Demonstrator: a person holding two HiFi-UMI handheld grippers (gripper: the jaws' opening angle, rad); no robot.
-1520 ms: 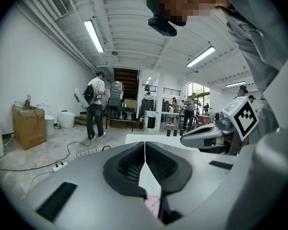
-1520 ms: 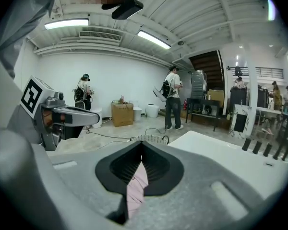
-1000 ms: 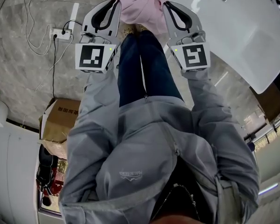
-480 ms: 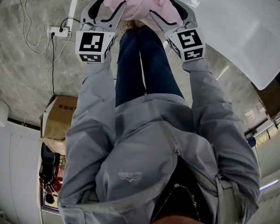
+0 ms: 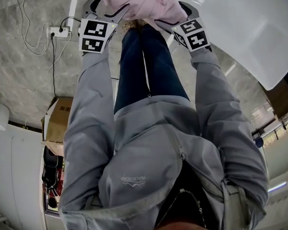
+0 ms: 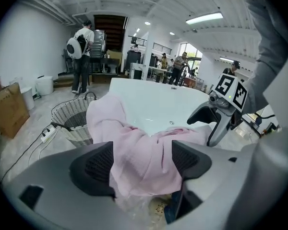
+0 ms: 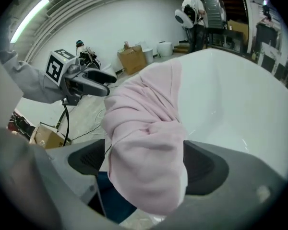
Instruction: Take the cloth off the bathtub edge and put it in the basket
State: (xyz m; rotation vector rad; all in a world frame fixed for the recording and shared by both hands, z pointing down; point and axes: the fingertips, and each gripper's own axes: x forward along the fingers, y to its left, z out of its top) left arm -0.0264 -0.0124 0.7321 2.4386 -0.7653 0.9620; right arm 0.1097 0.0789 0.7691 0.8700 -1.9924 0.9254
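A pink cloth hangs bunched over the rim of the white bathtub. My left gripper stands at the cloth's left end. Its jaws are opening, and the cloth hangs loose between the pads. My right gripper is at the cloth's right end. Its jaws are opening too, and a thick fold of the cloth fills the gap between them. A grey wicker basket stands on the floor to the left of the tub.
On the stone floor to the left lie a power strip and its cables. A cardboard box sits nearer me on the left. Several people stand in the room beyond the tub. My legs are right below the cloth.
Both grippers have moved forward onto the cloth. Their jaws, closed before, now stand spread on either side of it.
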